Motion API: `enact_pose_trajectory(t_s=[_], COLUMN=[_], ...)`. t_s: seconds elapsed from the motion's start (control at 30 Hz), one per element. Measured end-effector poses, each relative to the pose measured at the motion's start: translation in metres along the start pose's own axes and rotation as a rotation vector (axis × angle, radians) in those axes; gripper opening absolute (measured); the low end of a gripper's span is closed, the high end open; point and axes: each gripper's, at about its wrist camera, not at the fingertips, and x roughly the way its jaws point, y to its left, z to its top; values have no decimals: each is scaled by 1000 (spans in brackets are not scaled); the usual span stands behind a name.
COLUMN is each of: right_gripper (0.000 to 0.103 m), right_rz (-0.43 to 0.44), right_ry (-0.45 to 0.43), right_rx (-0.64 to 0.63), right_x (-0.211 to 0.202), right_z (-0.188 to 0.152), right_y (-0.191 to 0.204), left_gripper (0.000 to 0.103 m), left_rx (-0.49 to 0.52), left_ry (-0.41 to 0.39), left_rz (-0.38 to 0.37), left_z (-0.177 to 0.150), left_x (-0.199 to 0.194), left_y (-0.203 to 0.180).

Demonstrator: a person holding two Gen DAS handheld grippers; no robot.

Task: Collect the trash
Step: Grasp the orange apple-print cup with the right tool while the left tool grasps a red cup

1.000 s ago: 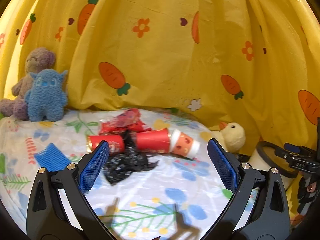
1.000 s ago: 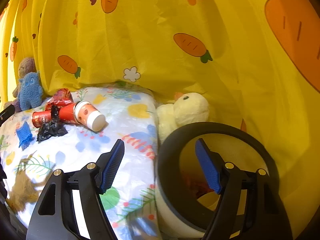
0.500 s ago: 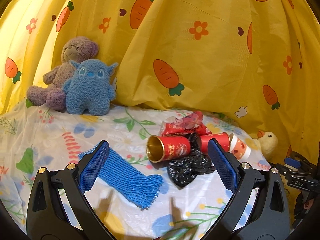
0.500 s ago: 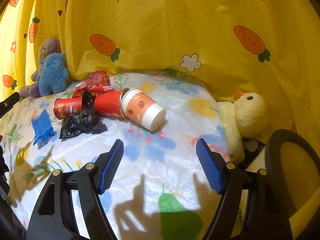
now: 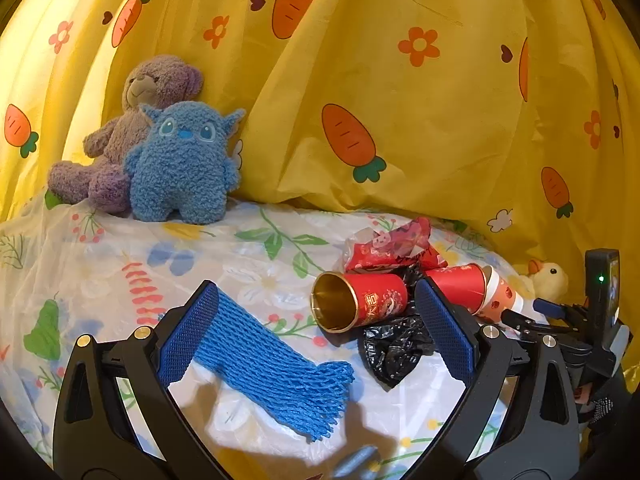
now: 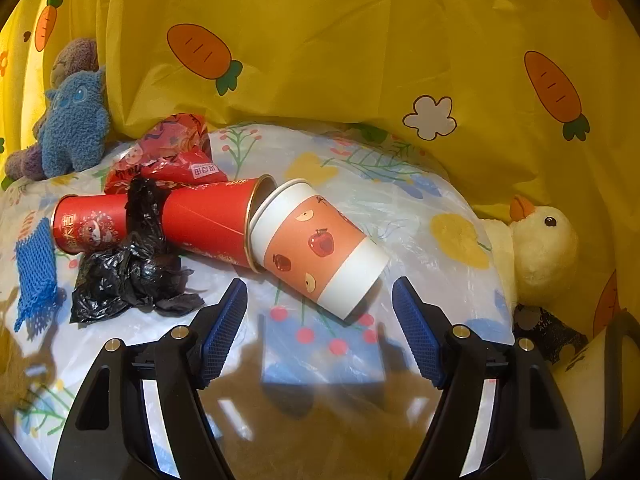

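- Since a second ago, both my grippers had swung left off the bin toward the litter on the table (image 5: pixel 100 248).
- Left wrist view: my left gripper (image 5: pixel 316 332) gaped wide, empty, over the blue foam net (image 5: pixel 272 376); red can (image 5: pixel 360 300) and black bag (image 5: pixel 394 346) lay beside it.
- Right wrist view: my right gripper (image 6: pixel 320 328) gaped wide, empty, just short of the paper cup (image 6: pixel 316 244) near the table's right edge.
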Motion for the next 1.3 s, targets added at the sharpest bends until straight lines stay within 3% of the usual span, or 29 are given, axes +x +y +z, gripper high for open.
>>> enact_pose_trajectory(t_s=[0.57, 0.8, 1.0, 1.2, 1.3], right_gripper=[73, 73, 73, 63, 61], right_rz=[133, 88, 114, 148, 121], right_ry=[-8, 6, 63, 56, 39], right_rx=[313, 301, 307, 309, 254], right_x=[20, 39, 59, 58, 53], right_z=[33, 38, 34, 25, 23], right_y=[-25, -25, -25, -28, -20], left_gripper=[97, 97, 97, 97, 93], left_rx=[13, 34, 37, 25, 43], left_ry=[26, 43, 69, 98, 105], left_rz=[-5, -20, -48, -60, -71], left_z=[2, 4, 5, 1, 0], left_x=[16, 23, 32, 42, 44], left_y=[-3, -7, -8, -3, -6])
